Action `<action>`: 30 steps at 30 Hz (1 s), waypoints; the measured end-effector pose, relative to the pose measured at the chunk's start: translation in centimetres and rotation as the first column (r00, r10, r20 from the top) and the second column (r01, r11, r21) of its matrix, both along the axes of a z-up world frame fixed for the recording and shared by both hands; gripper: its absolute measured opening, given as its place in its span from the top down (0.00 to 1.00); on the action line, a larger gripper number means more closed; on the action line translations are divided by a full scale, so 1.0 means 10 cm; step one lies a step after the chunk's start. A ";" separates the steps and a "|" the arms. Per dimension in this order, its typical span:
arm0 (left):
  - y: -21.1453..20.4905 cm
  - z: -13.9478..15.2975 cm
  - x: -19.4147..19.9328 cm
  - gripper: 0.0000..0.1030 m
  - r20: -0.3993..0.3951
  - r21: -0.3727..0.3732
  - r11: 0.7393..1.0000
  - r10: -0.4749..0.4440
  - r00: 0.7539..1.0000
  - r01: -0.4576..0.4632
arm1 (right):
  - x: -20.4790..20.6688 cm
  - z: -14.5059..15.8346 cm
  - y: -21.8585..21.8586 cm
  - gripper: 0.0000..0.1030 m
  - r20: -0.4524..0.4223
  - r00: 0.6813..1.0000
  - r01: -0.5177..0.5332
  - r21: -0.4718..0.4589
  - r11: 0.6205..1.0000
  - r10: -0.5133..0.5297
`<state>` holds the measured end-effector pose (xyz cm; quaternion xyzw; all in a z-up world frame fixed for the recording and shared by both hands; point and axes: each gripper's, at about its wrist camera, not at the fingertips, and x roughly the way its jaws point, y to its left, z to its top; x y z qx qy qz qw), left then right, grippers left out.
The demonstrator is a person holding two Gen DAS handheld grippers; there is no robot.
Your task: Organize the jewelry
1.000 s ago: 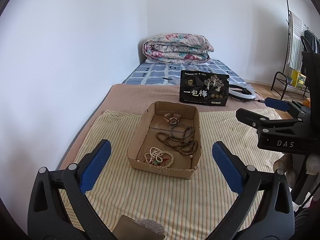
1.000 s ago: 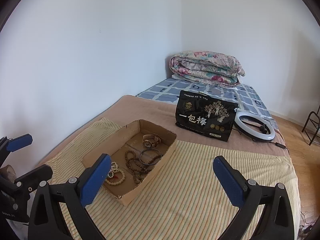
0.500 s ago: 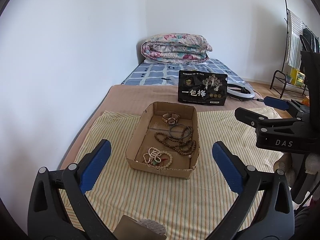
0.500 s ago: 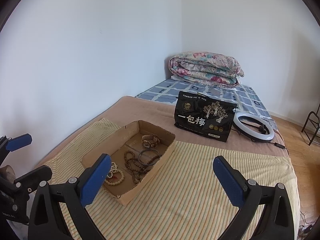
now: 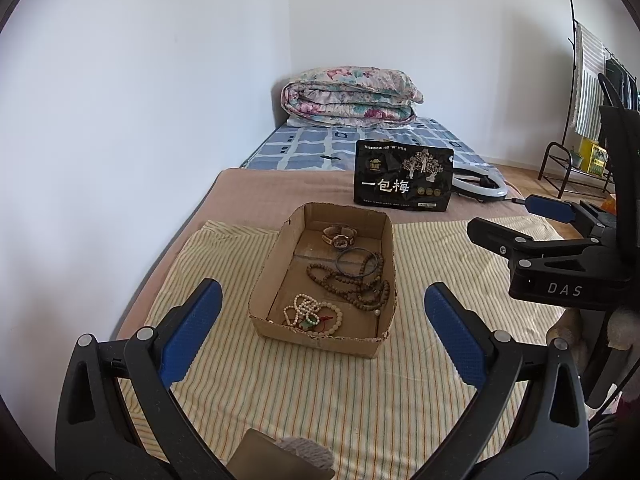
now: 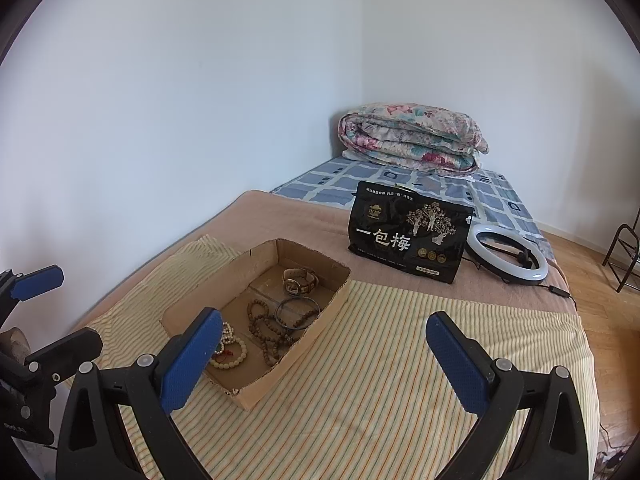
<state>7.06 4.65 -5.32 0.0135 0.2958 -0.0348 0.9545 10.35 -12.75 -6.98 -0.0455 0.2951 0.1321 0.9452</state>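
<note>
With both grippers wide open and empty, left gripper (image 5: 320, 320) facing cardboard box (image 5: 384, 240) on striped cloth (image 5: 320, 380), right gripper (image 6: 324, 352) beside it: approach beads (image 5: 348, 284) from above, pinch single strand, lift slowly to avoid tangling with bangle (image 5: 356, 260).

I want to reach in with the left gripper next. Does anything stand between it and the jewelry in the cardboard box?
Only the cardboard box's low near wall; the box is open-topped. The left gripper, open, faces the white bead bracelet.
</note>
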 end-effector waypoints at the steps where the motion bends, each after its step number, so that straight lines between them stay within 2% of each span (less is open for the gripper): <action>1: 0.01 0.00 0.00 0.00 0.001 0.001 1.000 0.002 1.000 -0.002 | 0.00 0.00 0.00 0.00 0.000 1.000 0.000 0.000 1.000 0.000; 30: -0.02 0.00 -0.02 0.00 -0.004 0.002 1.000 0.000 1.000 0.000 | -0.01 -0.01 -0.01 0.00 -0.003 1.000 -0.004 0.003 1.000 0.004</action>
